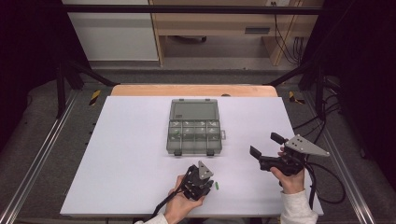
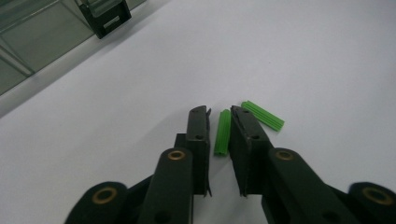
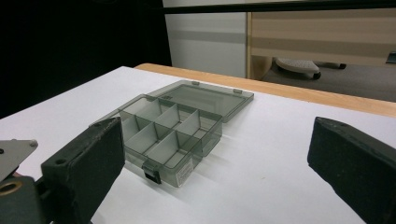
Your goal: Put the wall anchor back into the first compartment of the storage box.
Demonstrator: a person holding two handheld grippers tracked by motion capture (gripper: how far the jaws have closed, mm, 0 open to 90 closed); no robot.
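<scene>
Two green wall plugs lie on the white table near its front edge. One plug [image 2: 222, 134] lies lengthwise between the jaws of my left gripper [image 2: 219, 112], which points down at the table. The jaws stand narrow: one touches the plug, and a sliver of table shows between the plug and the other. The second plug [image 2: 264, 115] lies just beyond the jaw tips. In the high view the left gripper [image 1: 210, 184] is in front of the box, a green plug [image 1: 217, 185] beside it. My right gripper [image 1: 265, 144] is held wide open above the table, empty, facing the box [image 3: 163, 135].
A smoky clear compartment box [image 1: 173, 140] stands at the table's middle with its lid [image 1: 194, 111] folded open away from me. A wooden strip [image 1: 194, 90] borders the table's far edge. Black frame rails run along both sides.
</scene>
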